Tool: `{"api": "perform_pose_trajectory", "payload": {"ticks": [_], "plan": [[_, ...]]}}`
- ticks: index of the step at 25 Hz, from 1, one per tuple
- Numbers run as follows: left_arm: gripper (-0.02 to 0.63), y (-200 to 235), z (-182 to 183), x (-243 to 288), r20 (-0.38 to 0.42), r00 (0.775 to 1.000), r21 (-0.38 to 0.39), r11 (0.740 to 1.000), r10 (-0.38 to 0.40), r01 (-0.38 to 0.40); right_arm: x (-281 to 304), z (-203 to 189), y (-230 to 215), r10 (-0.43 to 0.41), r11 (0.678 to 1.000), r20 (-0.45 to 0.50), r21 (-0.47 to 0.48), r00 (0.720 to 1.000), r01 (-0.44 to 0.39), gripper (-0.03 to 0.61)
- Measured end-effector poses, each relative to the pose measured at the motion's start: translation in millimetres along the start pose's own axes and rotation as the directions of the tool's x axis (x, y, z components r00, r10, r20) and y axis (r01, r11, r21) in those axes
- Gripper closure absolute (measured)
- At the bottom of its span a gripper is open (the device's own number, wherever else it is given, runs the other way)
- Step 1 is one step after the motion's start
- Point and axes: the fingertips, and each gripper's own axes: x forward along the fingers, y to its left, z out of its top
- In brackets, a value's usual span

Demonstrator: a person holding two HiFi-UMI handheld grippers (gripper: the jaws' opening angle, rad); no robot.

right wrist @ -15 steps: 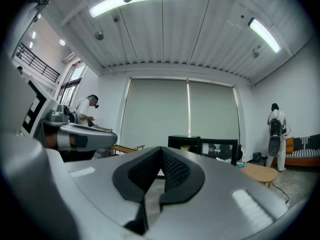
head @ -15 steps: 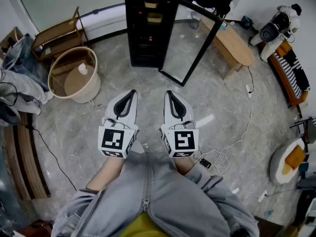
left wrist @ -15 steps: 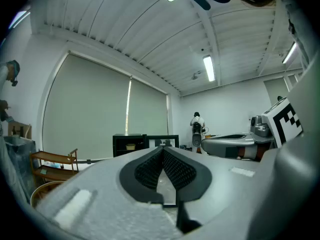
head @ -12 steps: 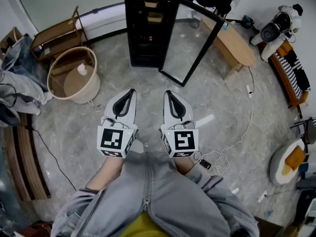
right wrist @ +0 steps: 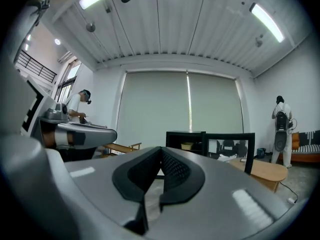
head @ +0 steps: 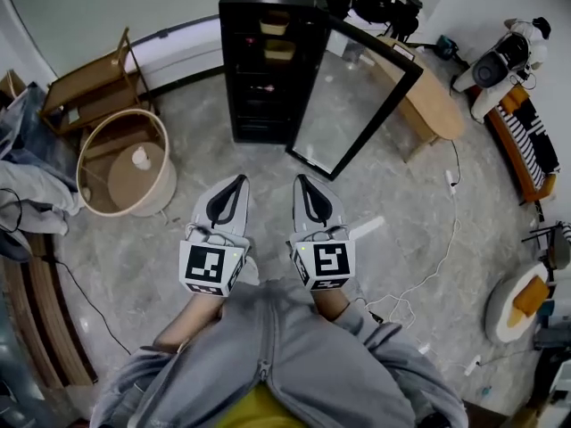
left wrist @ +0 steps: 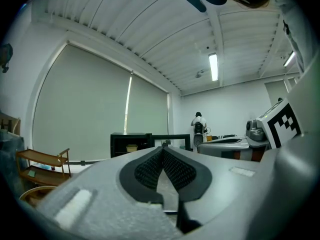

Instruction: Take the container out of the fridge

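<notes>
Head view: holds left gripper and right gripper clenched, empty, side by side, near; keeps container shelved inside far fridge (door open rightward).

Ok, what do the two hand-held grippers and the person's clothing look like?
The left hand-held gripper and right hand-held gripper match: light grey shells tapering to a point, black ribbed pads inside, and a white cube with black square markers at the back. The person wears a grey zipped jacket over a yellow layer.
</notes>
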Motion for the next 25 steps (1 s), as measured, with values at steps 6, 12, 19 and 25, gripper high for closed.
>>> {"api": "perform_pose_trajectory", "payload": {"ticks": [6, 12, 19, 25], "plan": [[0.609, 66.3, 2.4, 85.1, 0.014, 0.999, 0.033, 0.999, -0.044, 0.043, 106.7, 0.3, -26.7, -0.040, 0.999, -0.002, 0.009, 0.999, 0.040, 0.580], [0.609, 112.0, -2.3, 156.6, 0.009, 0.996, 0.031, 0.995, -0.091, 0.091, 184.1, -5.7, -47.7, -0.070, 0.997, -0.020, 0.020, 0.997, 0.070, 0.580], [0.609, 141.0, -12.5, 196.6, -0.011, 0.995, -0.015, 0.995, -0.101, 0.101, 226.4, -10.7, -62.9, -0.079, 0.996, -0.047, 0.030, 0.996, 0.081, 0.580], [0.609, 151.9, -21.5, 212.6, -0.027, 0.994, -0.038, 0.994, -0.104, 0.103, 244.6, -15.5, -68.1, -0.075, 0.997, -0.060, 0.019, 0.995, 0.076, 0.580]]}}
